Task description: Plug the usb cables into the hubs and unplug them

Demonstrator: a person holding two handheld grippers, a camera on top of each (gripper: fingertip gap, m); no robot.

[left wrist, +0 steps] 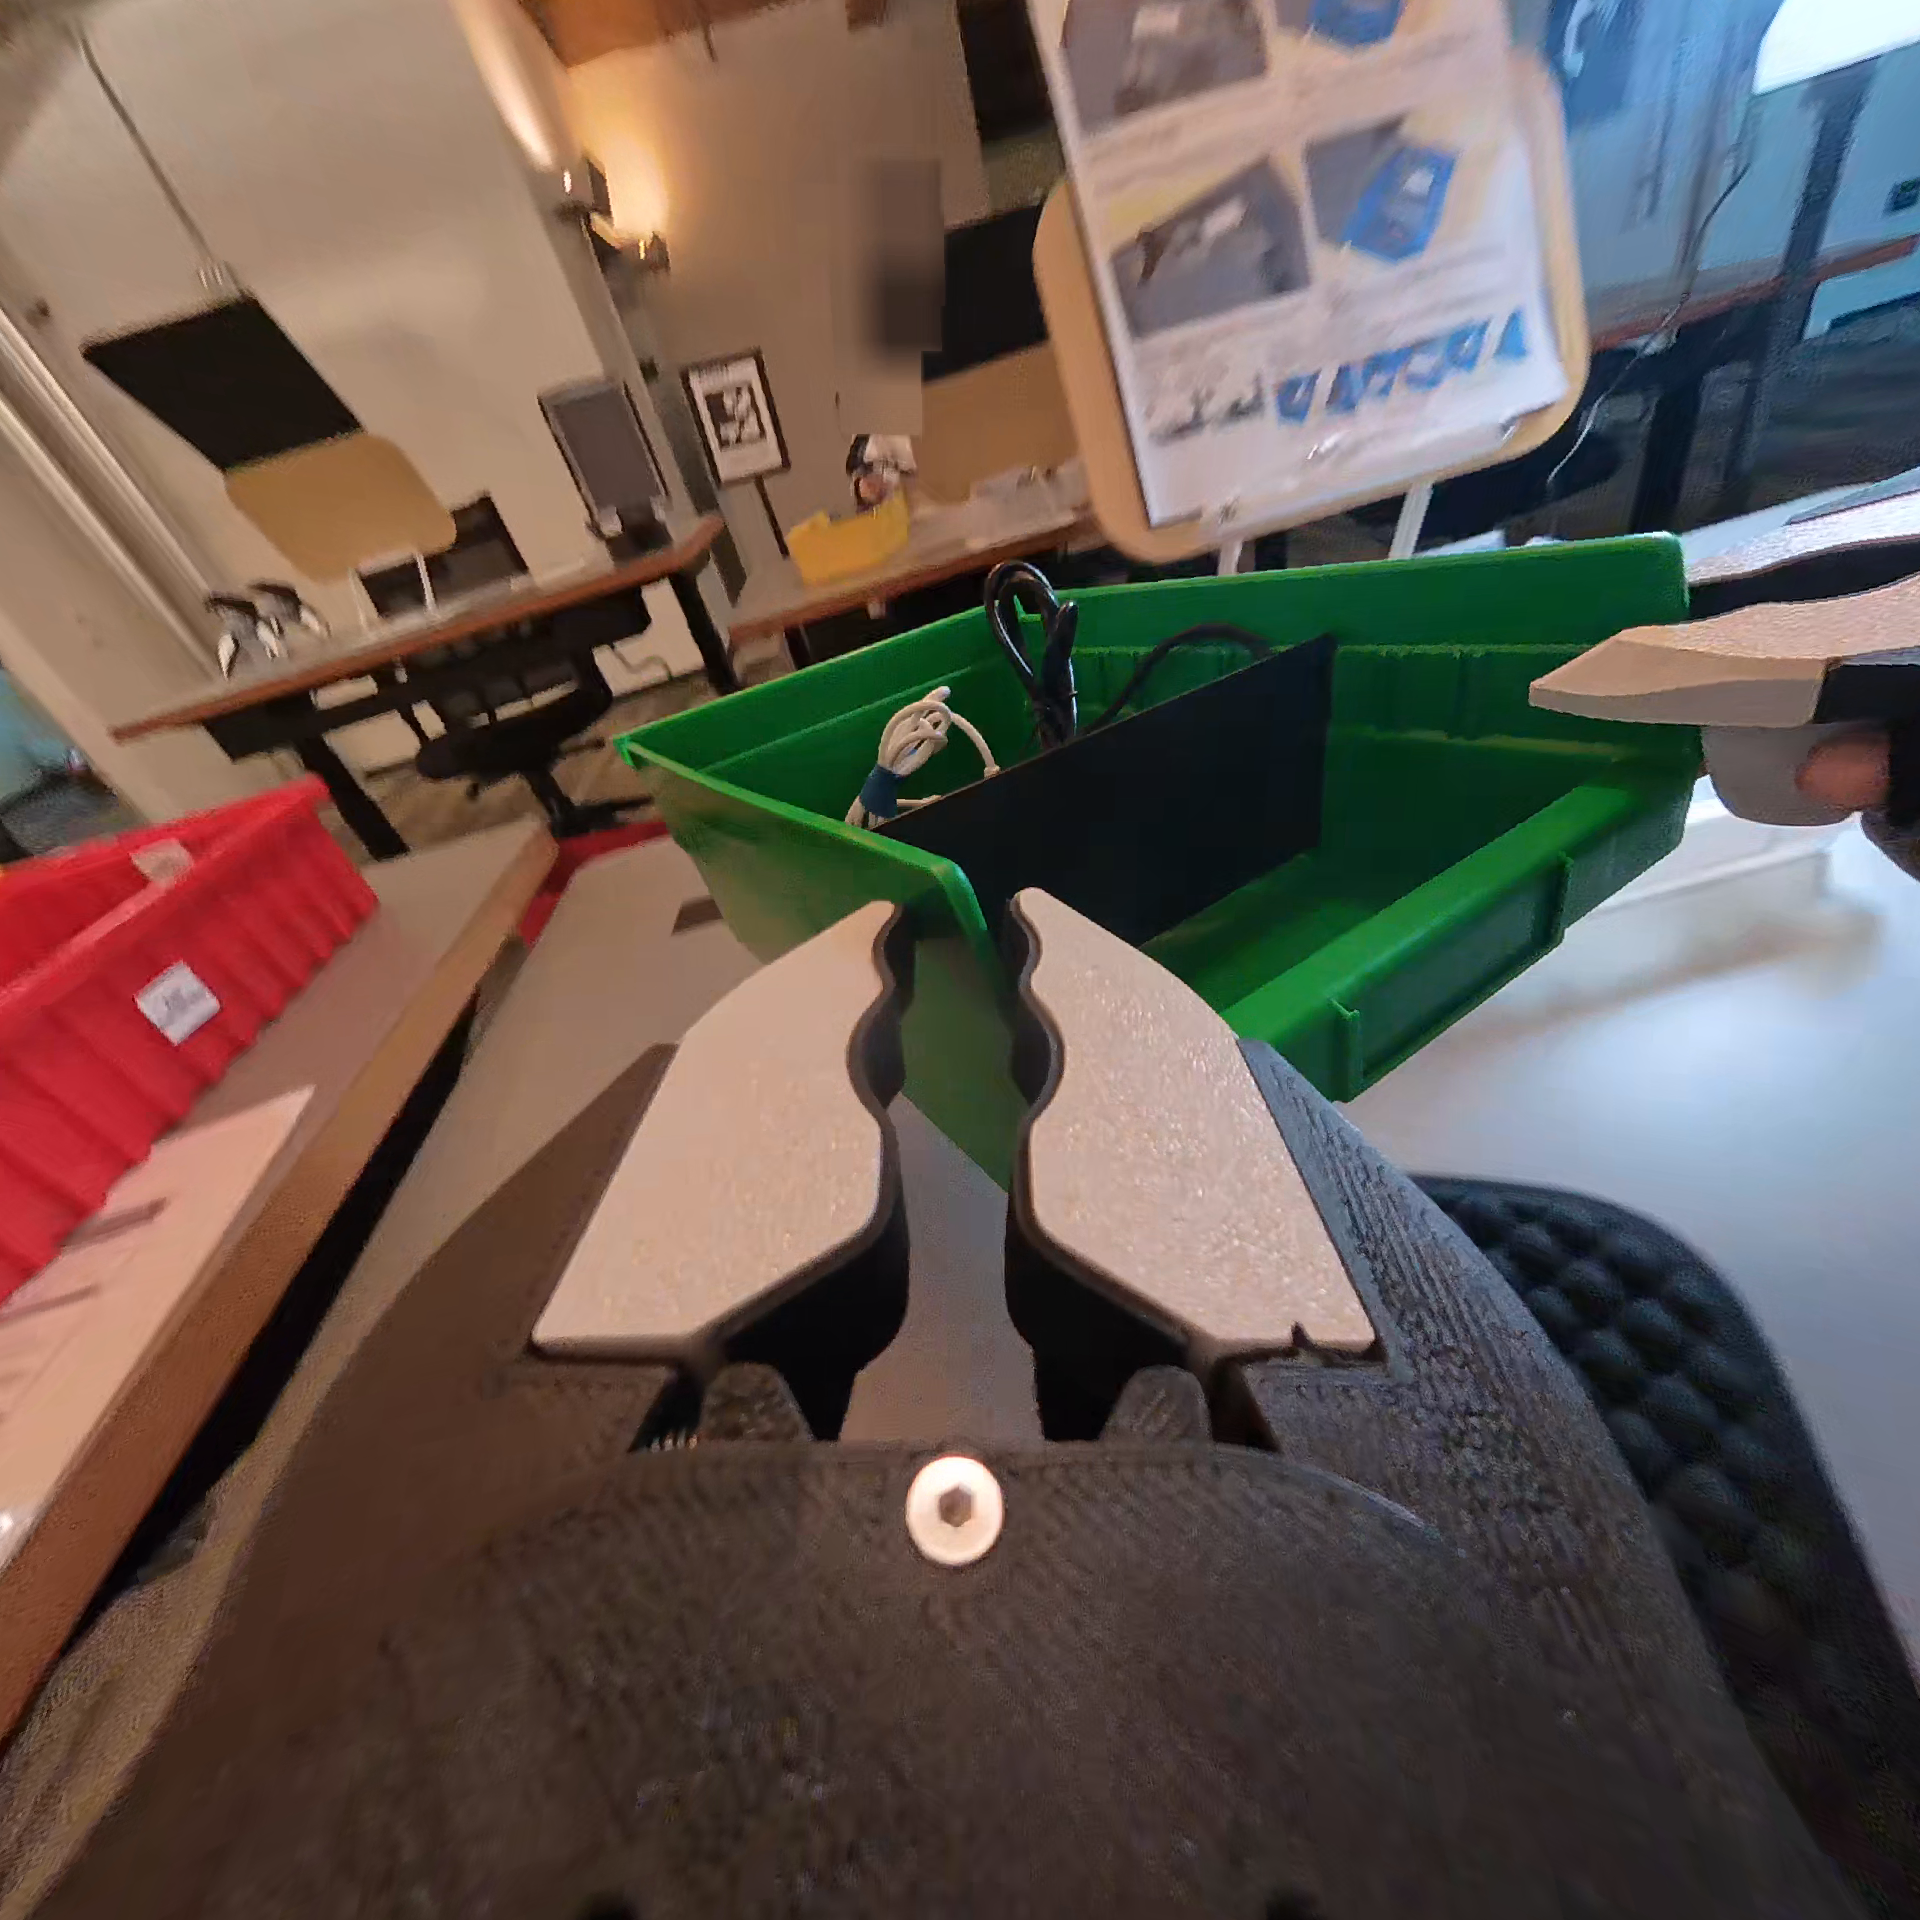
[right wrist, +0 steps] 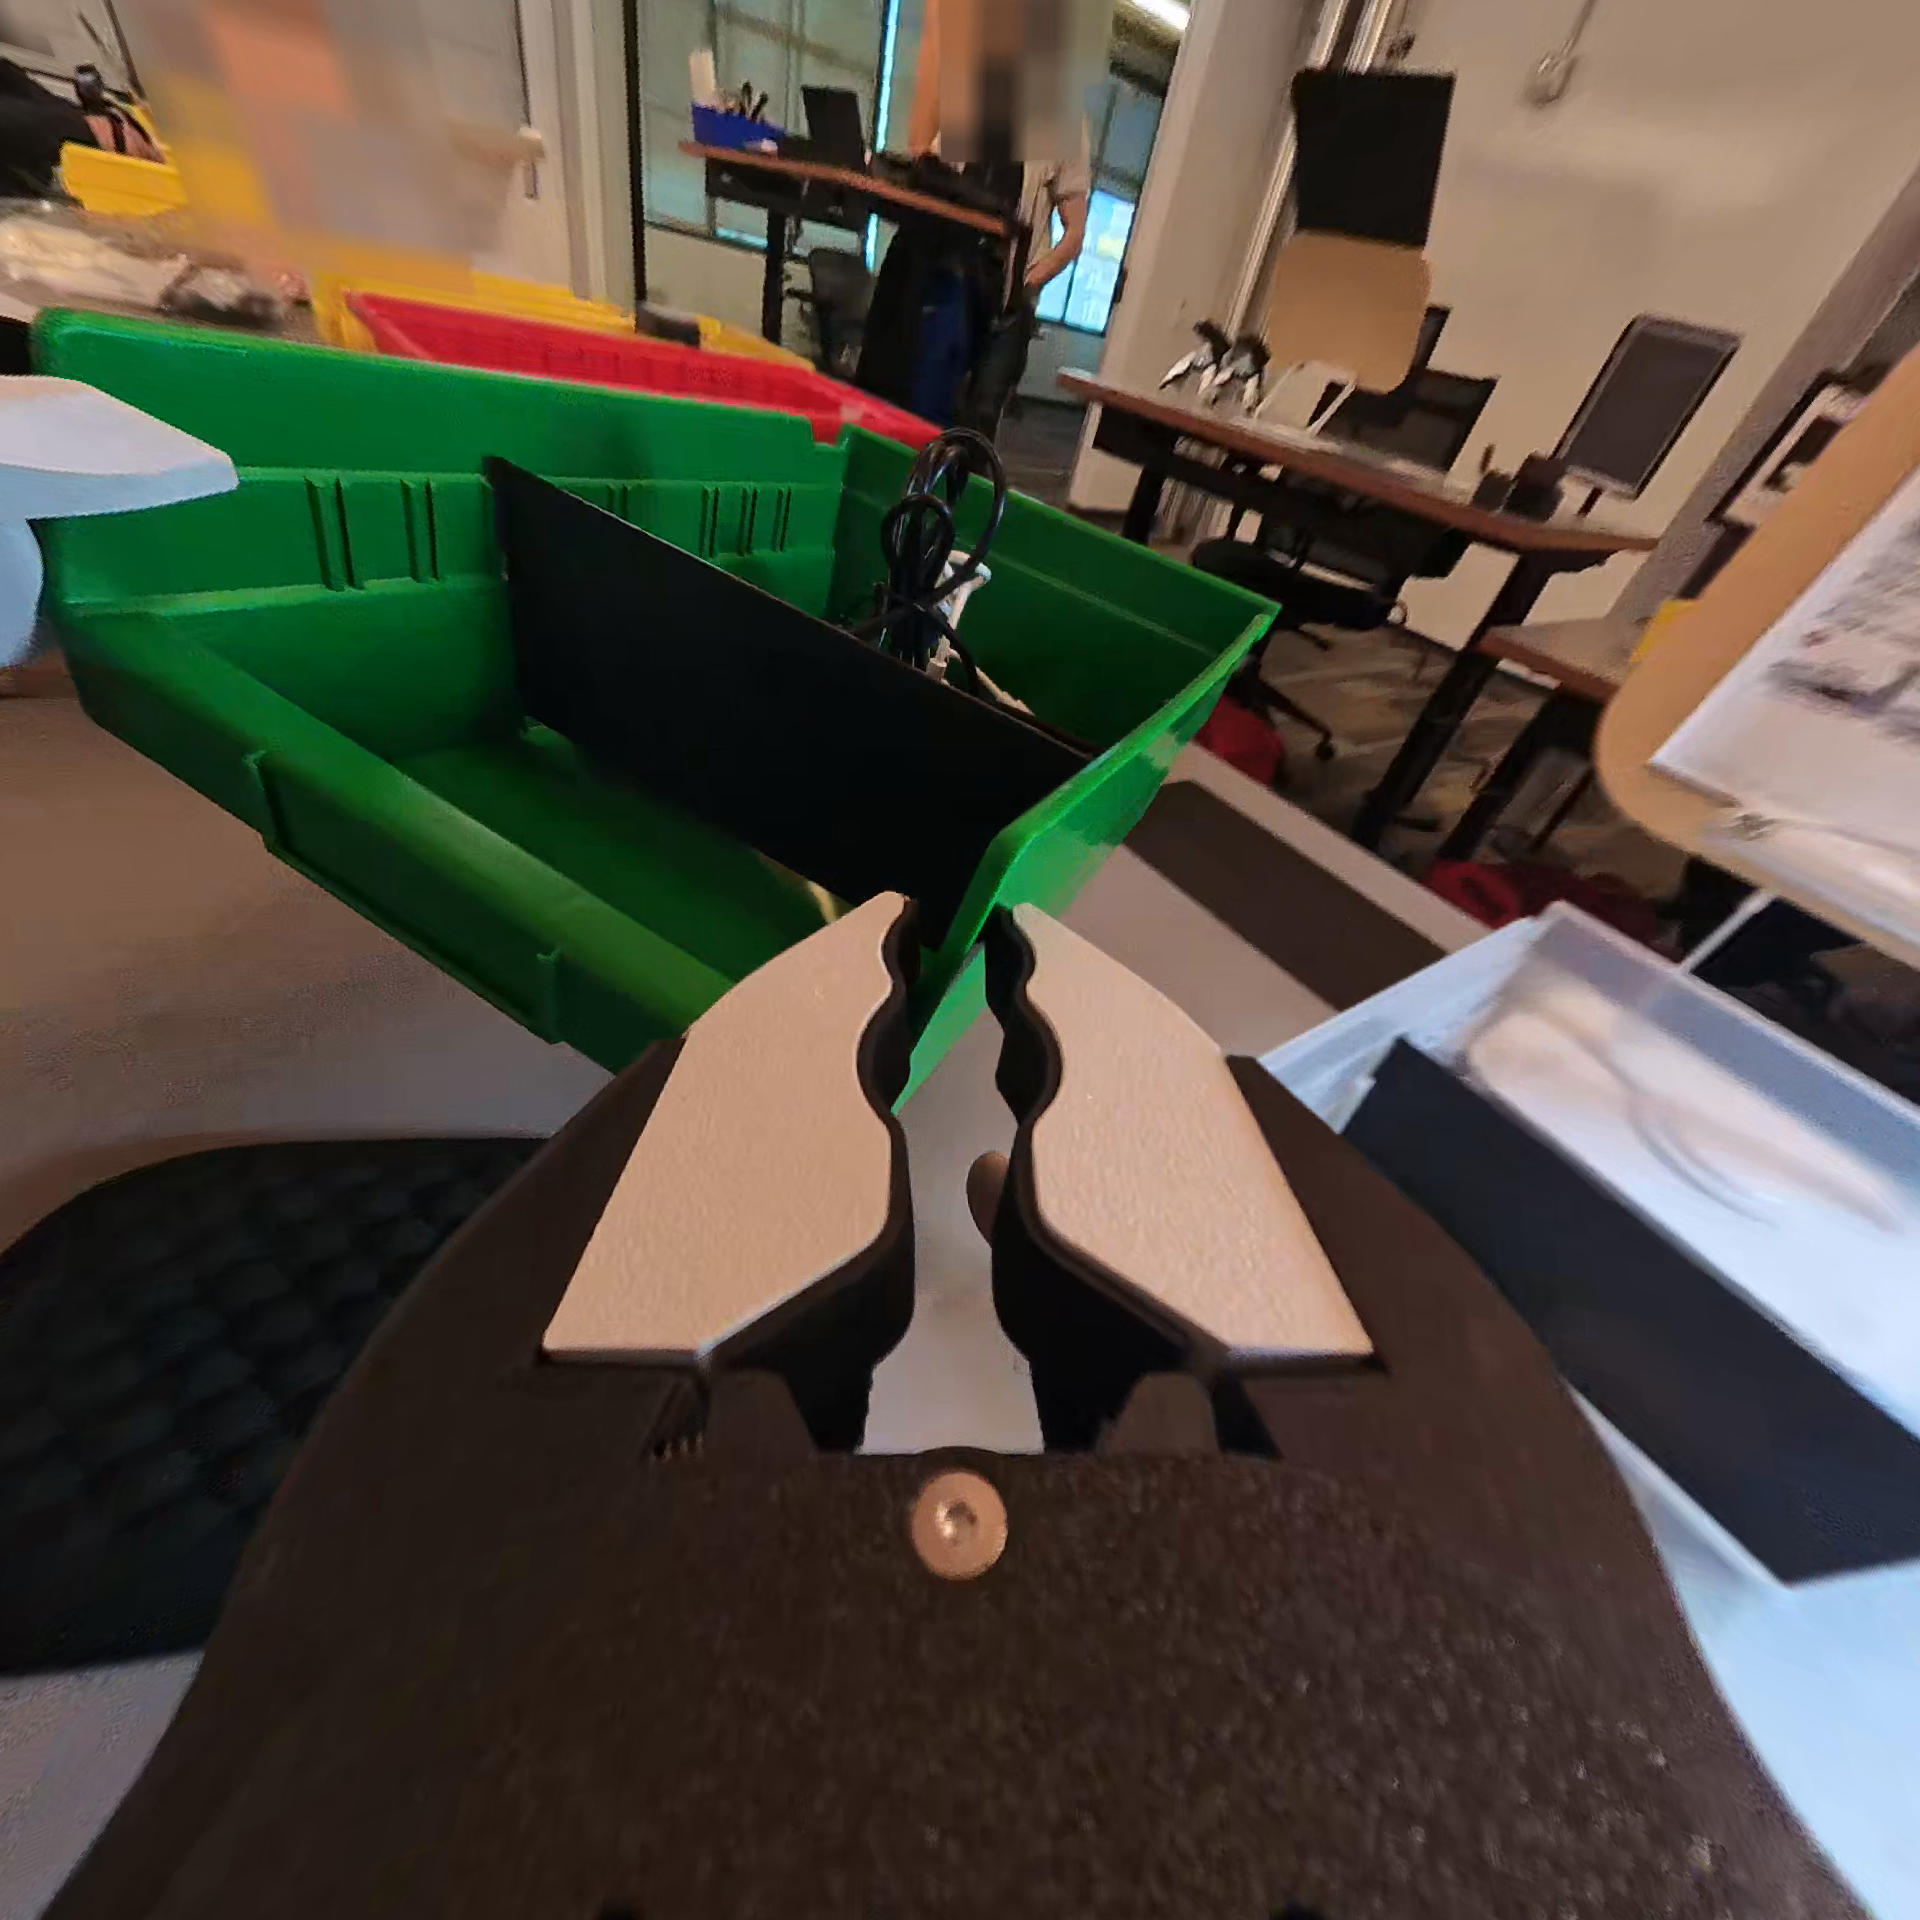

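A green plastic bin (left wrist: 1351, 592) sits tilted over a light tabletop, with a black divider (left wrist: 1143, 790) across it. Behind the divider lie a coiled black cable (left wrist: 1029, 634) and a bundled white cable (left wrist: 914, 743). My left gripper (left wrist: 956, 914) is shut on the bin's left end wall. My right gripper (right wrist: 951, 920) is shut on the right end wall of the bin (right wrist: 416, 384). The divider (right wrist: 748, 686) and black cable (right wrist: 940, 499) also show in the right wrist view. No hub is visible.
A red bin (left wrist: 156, 935) stands to the left on a neighbouring table. A black foam mat (left wrist: 1662, 1403) lies on the tabletop in front of the bin. A clear box with a black panel (right wrist: 1662, 1143) is at the right. A board with papers (left wrist: 1299, 260) stands behind. Spacing between my two grippers at the tips: around 20 centimetres.
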